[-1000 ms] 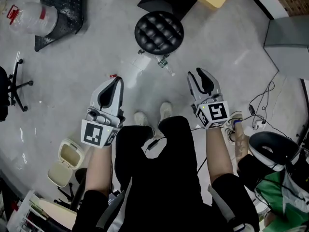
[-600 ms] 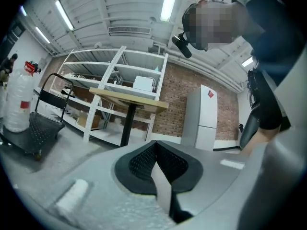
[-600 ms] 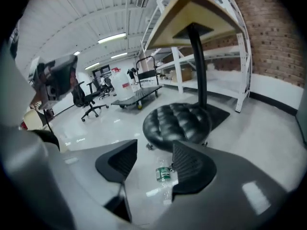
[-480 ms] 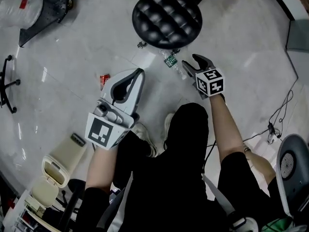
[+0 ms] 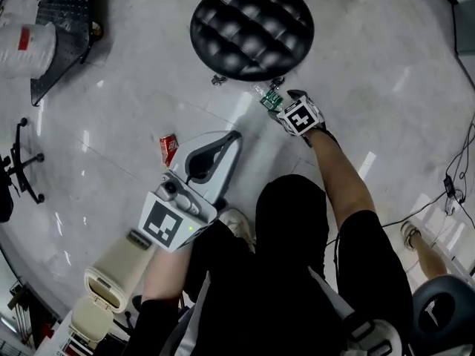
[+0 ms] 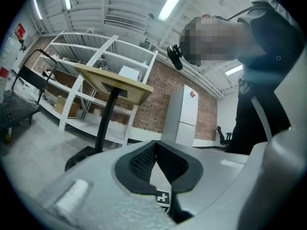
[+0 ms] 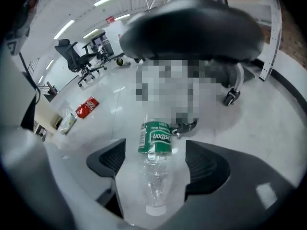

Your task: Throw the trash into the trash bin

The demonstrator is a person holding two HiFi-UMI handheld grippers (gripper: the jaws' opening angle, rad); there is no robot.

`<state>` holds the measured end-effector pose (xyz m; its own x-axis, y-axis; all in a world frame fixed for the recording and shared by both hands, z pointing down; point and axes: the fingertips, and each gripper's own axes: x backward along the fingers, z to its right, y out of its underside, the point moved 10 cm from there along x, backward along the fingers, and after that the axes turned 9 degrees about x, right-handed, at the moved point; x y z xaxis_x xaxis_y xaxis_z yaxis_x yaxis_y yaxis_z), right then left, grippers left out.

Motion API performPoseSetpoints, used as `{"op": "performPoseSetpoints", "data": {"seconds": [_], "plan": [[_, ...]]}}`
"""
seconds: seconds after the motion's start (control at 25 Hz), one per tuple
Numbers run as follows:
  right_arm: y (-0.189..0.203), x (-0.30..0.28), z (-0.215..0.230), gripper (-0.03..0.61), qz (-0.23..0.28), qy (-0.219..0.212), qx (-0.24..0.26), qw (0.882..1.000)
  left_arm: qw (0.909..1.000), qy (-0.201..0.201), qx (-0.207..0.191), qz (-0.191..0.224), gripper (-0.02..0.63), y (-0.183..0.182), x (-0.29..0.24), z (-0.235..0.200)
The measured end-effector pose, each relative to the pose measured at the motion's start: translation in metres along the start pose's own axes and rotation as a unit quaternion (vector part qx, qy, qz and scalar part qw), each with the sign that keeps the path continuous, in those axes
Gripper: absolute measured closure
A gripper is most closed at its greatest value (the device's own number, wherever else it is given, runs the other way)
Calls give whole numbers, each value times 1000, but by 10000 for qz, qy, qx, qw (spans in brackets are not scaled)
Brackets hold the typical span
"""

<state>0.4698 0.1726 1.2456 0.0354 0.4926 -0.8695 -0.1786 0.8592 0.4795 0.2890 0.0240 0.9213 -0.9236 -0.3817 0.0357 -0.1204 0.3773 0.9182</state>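
The right gripper (image 5: pixel 283 107) has come down by the stool (image 5: pixel 251 27), its jaws just opening wide around a clear bottle (image 7: pixel 155 145) on the floor, ready to pinch it, while the left gripper (image 5: pixel 231 139) is pressed together, empty, with the trash bin (image 5: pixel 119 262) at the person's left.

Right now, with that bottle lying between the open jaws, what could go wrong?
On the right tool the jaws have just been opening, and the clear bottle lies between them, ungripped. It looks round and thin, so it might roll or squirt away when squeezed. A stool caster stands close beyond it, and the tool could knock it.
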Motion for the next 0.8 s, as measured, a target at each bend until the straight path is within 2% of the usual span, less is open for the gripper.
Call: {"op": "performPoseSetpoints", "data": {"seconds": [0.08, 0.16, 0.32, 0.44, 0.48, 0.52, 0.64, 0.8], "plan": [[4, -14, 3, 167, -241, 105, -83, 9996, 9999, 61, -17, -125, 612, 5, -2, 0], [7, -26, 5, 167, -376, 90, -141, 9992, 9996, 98, -78, -235, 612, 8, -2, -1], [6, -47, 1, 169, -587, -70, 159, 9981, 9988, 126, -207, -422, 612, 15, 3, -3], [9, -55, -3, 204, -679, -108, 266, 9973, 9988, 85, -215, -439, 612, 19, 7, -4], [10, -56, -5, 246, -702, -130, 266, 9971, 9988, 61, -219, -437, 612, 20, 8, -5], [11, -56, -6, 250, -721, -166, 251, 9969, 9988, 43, -213, -435, 612, 20, 9, -6], [8, -50, -10, 255, -608, -204, 215, 9977, 9989, 26, -185, -426, 612, 22, 10, -5], [3, -30, -19, 256, -237, -231, 448, 9984, 9991, 20, -155, -406, 612, 26, 10, -8]]}}
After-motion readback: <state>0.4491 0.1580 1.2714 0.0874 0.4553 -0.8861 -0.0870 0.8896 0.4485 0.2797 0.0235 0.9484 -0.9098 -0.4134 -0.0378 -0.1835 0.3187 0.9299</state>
